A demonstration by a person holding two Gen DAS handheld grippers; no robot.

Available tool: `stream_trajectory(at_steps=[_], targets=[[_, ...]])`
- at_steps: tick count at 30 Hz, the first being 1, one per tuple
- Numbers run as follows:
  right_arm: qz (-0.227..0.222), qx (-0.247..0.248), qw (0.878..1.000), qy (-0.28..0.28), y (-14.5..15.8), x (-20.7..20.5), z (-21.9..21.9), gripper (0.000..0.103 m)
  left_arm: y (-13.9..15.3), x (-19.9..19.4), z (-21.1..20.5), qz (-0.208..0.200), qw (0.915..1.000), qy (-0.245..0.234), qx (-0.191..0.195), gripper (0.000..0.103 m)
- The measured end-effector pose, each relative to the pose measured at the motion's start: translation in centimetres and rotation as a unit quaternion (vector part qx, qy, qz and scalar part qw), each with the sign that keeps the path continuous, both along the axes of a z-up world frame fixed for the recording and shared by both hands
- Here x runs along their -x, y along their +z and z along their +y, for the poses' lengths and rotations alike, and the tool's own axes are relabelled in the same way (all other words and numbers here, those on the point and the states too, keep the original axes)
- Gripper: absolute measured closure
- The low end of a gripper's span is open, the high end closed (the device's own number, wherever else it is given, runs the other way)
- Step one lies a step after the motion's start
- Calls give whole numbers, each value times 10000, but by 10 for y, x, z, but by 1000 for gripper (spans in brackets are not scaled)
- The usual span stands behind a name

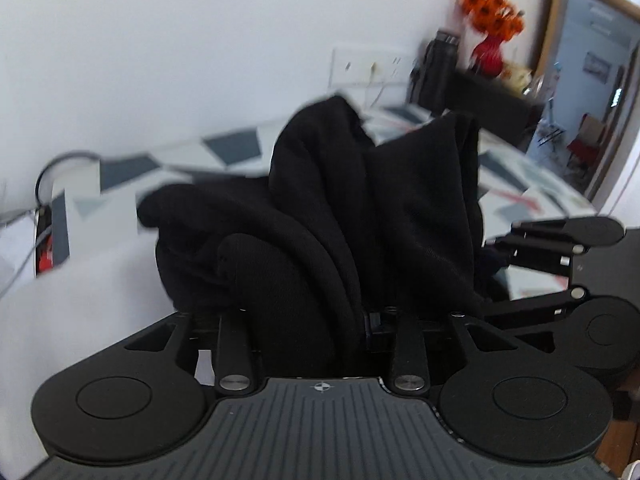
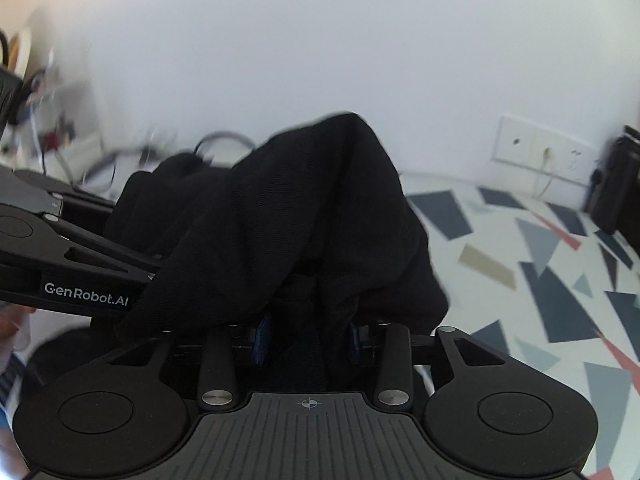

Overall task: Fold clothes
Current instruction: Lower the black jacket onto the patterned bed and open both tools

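While both our grippers, left [image 1: 320, 316] and right [image 2: 306, 332], clamp the black garment [image 1: 360, 208], it bunches above the patterned sheet [image 2: 520, 248].

One readable mark is showing, and only in the right wrist view: white lettering spelling "GenRobot.AI" is sitting on the black side of the left gripper [image 2: 160, 276], out at about nine o'clock in that view, and is running left to right with a slight downward tilt. The lettering is ending right where the black garment [image 2: 288, 216] is draping over that gripper's body. The left wrist view is offering nothing legible; the small crosshair symbols at six o'clock on each camera's own grey ribbed housing are carrying no letters or numbers.
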State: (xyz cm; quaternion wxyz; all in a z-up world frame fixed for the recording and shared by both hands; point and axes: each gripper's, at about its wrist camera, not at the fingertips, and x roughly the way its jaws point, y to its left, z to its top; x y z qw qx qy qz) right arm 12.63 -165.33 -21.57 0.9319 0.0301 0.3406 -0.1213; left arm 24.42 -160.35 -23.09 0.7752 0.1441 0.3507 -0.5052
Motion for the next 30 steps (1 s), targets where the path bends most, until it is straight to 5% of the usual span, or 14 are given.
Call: stream_trajectory(at_steps=[5, 11, 13, 15, 18, 24, 30], targets=[[168, 50, 9972, 732, -29, -4, -43, 56, -24, -9, -20, 454, 9970, 615, -90, 54], [181, -629, 9850, 1596, -49, -20, -137, 30, -31, -11, -35, 949, 9776, 1832, -424, 16], [164, -593, 9791, 1937, -50, -18, -151, 31, -30, -1, -41, 869, 9726, 2103, -475, 15], [137, -529, 9738, 2205, -49, -13, -163, 51, -28, 11, -51, 711, 9692, 2292, -545, 15], [101, -433, 9719, 2313, -44, 2, -182, 64, -25, 22, -64, 721, 9641, 2499, -537, 15], [85, -555, 9846, 1657, -35, 53, -233, 70, -22, 55, -98, 672, 9778, 1932, -454, 15], [192, -667, 9975, 126, -34, 110, -298, 70, -19, 88, -136, 561, 9907, 1172, -411, 15]])
